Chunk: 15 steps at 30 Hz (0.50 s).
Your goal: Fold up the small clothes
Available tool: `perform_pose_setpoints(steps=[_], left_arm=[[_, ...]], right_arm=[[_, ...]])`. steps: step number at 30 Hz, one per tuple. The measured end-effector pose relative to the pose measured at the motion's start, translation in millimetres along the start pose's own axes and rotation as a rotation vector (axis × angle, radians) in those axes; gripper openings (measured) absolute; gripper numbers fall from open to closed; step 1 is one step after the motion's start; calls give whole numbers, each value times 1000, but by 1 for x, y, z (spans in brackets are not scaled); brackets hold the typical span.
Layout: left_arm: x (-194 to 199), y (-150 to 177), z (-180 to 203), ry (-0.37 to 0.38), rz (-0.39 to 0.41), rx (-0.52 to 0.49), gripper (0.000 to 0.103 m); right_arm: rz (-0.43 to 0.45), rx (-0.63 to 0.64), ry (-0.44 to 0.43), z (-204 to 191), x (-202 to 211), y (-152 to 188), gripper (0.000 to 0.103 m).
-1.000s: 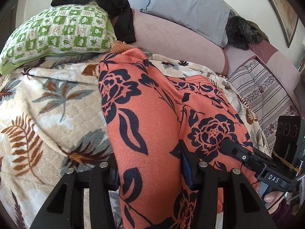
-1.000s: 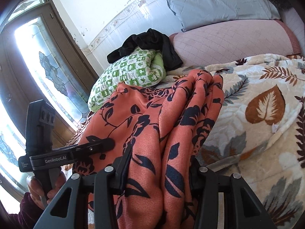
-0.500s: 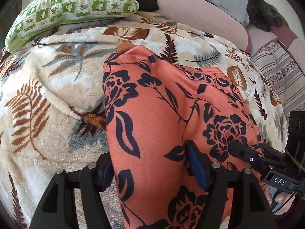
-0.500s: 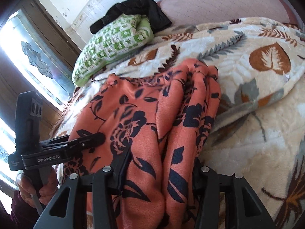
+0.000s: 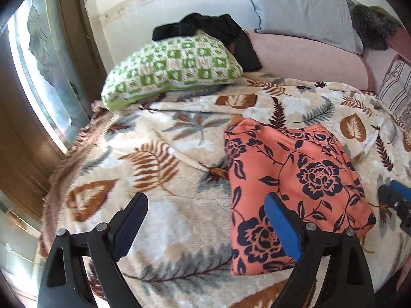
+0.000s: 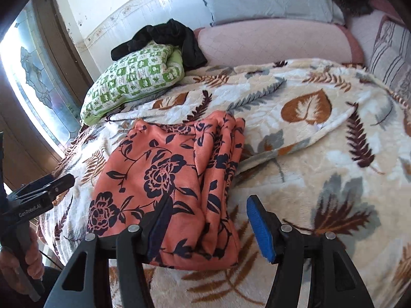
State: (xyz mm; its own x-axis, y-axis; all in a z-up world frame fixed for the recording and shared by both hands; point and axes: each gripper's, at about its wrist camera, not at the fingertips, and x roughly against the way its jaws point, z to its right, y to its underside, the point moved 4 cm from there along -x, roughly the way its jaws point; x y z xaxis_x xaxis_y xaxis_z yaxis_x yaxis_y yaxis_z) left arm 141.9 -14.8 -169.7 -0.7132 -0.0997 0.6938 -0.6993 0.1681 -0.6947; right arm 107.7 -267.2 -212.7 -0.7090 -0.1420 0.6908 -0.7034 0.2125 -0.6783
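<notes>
A folded orange garment with dark blue flowers (image 5: 295,187) lies flat on the leaf-patterned blanket (image 5: 167,179). My left gripper (image 5: 205,218) hovers at its near left edge, its jaws opening wide. Its right finger overlaps the garment's edge, and mostly blanket shows between the pads. In the right wrist view the garment (image 6: 164,179) has stacked folds along its right side. My right gripper (image 6: 210,220) is also opening, and the garment's near right corner sits loose between its pads, untouched. The left gripper (image 6: 43,187) shows at the left, held by a hand (image 6: 23,259).
A green-and-white checked pillow (image 5: 174,69) with a black garment (image 5: 213,30) draped over it lies at the bed's head. A grey pillow (image 5: 303,10), a pink cushion (image 5: 308,59) and a striped cushion (image 5: 398,87) are further right. A glazed door (image 5: 41,77) stands beyond the bed's left edge.
Both grippers have widened their jaws and let go of the orange garment, then drawn back from it. The garment now lies folded on the blanket.
</notes>
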Motion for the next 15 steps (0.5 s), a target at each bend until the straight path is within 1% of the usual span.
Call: perform_pose_setpoints(steps=[2,4,5,7,11,15], left_arm=[[24,-1,-1,-59,40,-27,93],[50,-5,-2,-89,89,-45,93],[63,-7,-2,-90,112,-43,93],[89,-12,-5,-86,155,-36,97],[142,-22,-12,-89,252,-12,98],[185,-30,-20,-58,313,22,99]], right_arm=[[41,42,48,-12,26,-4,64],[77,52,65,-23,53,-8,65],[92,51,68,-26,65,-11,67],[121,55,74,-37,90,-14,67],[181,79,98,-55,137,-19,68],[238,86,115,-68,176,-21,70]])
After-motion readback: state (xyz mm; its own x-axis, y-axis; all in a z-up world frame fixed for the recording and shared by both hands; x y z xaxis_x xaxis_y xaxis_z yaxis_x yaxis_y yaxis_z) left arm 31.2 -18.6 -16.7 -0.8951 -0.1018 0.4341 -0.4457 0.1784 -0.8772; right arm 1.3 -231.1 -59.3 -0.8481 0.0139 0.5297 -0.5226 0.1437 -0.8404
